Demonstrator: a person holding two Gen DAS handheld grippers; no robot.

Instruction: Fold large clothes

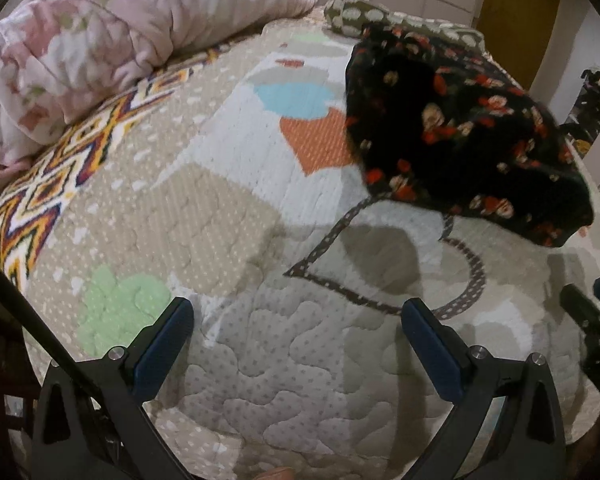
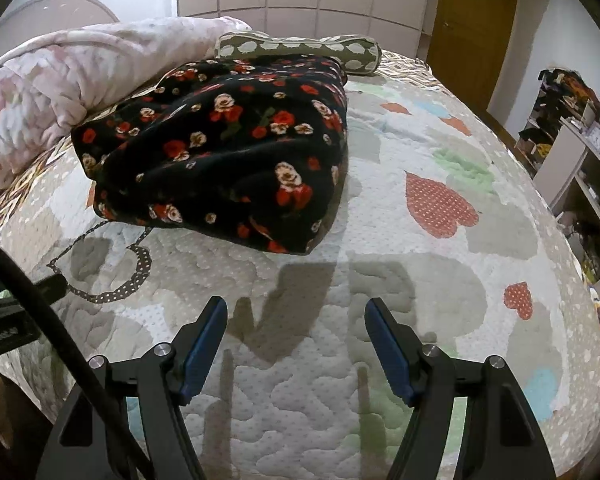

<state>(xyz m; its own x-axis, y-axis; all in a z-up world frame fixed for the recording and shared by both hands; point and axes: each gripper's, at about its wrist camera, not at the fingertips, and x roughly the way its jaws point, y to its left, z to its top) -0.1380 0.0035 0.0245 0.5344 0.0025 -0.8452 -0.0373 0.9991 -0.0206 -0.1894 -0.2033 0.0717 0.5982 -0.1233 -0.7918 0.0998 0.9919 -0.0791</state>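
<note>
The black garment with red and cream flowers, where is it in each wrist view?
Left wrist: black floral garment, upper right, folded on the patchwork quilt.
Right wrist: garment upper left of centre.
Shared landmark: olive pillow with pale spots, just behind it.

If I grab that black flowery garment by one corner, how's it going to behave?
The black floral garment would probably flop and unfold, since it lies as a soft, rounded bundle. Its fuzzy, thick-looking fabric suggests good grip and some weight. Both the left gripper and right gripper are open and clear of it.
</note>
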